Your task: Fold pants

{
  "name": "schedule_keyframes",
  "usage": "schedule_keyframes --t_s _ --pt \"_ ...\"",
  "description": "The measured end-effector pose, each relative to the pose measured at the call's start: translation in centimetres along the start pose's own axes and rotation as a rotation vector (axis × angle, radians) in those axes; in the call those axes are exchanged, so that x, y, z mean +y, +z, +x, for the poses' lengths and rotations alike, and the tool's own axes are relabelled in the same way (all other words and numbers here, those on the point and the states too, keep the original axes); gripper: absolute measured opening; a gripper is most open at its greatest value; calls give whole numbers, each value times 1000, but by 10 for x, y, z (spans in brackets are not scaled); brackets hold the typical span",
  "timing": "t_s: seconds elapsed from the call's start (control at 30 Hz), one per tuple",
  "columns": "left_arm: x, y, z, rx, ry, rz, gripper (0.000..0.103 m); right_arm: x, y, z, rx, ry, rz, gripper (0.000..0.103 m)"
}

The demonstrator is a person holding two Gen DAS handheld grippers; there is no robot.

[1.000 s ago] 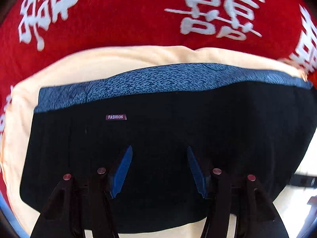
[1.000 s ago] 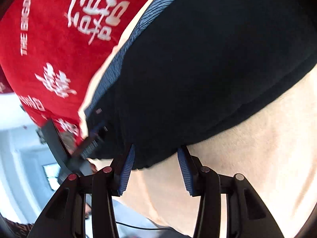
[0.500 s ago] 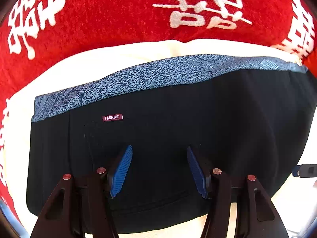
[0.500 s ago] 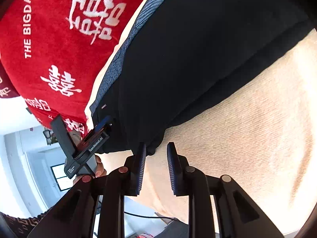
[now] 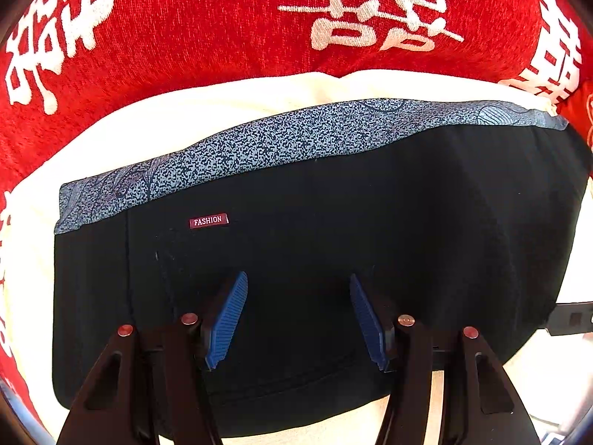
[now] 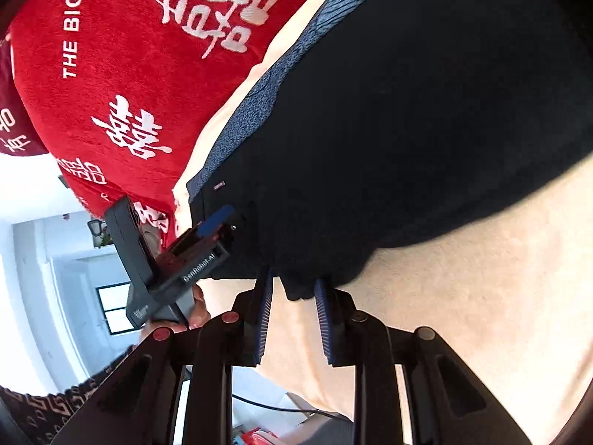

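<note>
Right gripper: jaws narrow, a dark nub of the pants hem corner sits between the blue pads. Pads look pressed on that corner, so I read it as gripping cloth, at the near edge of the bundle where black meets the cream cover.

Left gripper: jaws apart, nothing between the pads. It points steeply down over the middle of the black panel; whether the tips touch the cloth I cannot tell. In the right wrist view the same left gripper shows at the bundle's left end, with a hand under it.

Pants: lying on the cream cover, already a compact rectangle. No legs trail out in either view. Edges look fairly square, near hem is a clean curved line. Speckled blue waistband runs along the far edge, small "FASHION" tag just under it on the left side. Beyond the cream cover is the red blanket with white characters.

Status, my read: the lengthwise fold and at least one crosswise fold look done. Left to do is likely one more fold, near hem brought up toward the waistband or end over end, or just squaring the corner the right gripper holds. Layer count under the top panel is hidden, so I can't confirm how many folds are in.
</note>
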State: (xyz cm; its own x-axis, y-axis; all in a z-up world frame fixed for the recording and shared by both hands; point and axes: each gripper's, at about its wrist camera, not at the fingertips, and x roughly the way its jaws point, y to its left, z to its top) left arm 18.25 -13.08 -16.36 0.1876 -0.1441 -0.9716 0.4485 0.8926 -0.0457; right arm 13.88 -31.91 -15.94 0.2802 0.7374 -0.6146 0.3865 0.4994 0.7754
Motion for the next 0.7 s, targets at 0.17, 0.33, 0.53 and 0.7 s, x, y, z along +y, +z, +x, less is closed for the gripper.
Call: schedule_keyframes --t_s 0.17,0.33,0.53,0.7 --pt "-6 0 0 5 42 13 59 -18 3 3 -26 58 85 28" --pt "-32 12 -18 -5 -37 -19 59 -6 11 8 -15 24 32 10" --pt "-83 -9 7 76 -11 190 63 -14 -10 10 -17 -152 26 7" --pt "-68 -12 -1 85 8 143 70 -30 -13 -28 -35 -78 54 25"
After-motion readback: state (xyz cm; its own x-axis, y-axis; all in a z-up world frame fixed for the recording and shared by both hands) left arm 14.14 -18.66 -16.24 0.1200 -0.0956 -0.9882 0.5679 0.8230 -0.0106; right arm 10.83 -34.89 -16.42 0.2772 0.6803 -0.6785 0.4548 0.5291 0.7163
